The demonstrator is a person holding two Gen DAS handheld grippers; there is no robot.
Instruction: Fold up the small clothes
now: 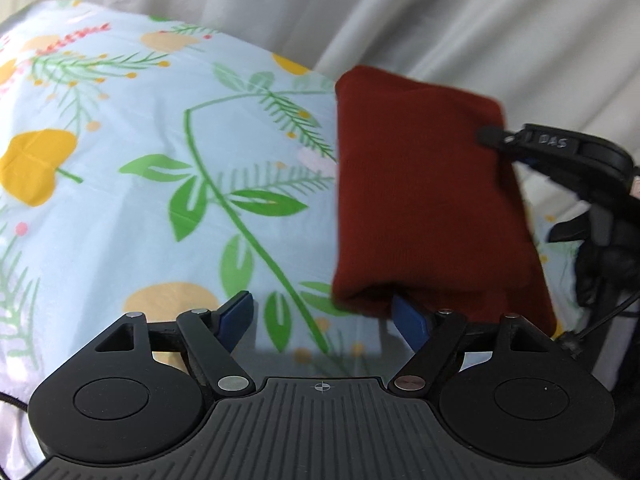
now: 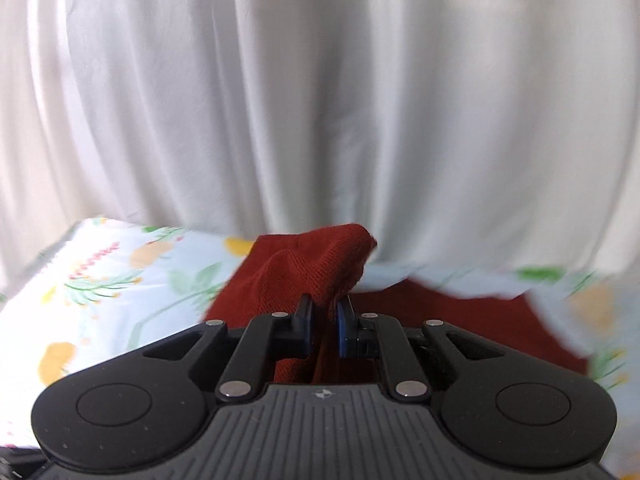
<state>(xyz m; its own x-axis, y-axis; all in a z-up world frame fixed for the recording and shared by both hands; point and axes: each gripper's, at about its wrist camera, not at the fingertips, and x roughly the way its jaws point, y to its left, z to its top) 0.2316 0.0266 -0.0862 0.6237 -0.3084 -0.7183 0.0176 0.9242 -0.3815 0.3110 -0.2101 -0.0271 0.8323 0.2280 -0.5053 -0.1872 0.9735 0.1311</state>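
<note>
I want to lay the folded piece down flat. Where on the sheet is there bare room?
The floral sheet lies bare left of the red garment, back to the white curtain. The right side is crowded: the right gripper pinches the garment there.

Field notes, from where I stand. Work surface: a floral sheet (image 1: 120, 184), pale blue ground printed with green fern sprigs, broad leaves, yellow-orange blooms and small pink flower spikes. It lies fairly smooth, with soft creases. Behind the sheet's far edge hangs a white curtain (image 2: 320, 100), falling in long vertical folds and filling everything above the sheet. Light is soft and even, brightest on the curtain's upper folds. I can see no wall, floor or window.
</note>
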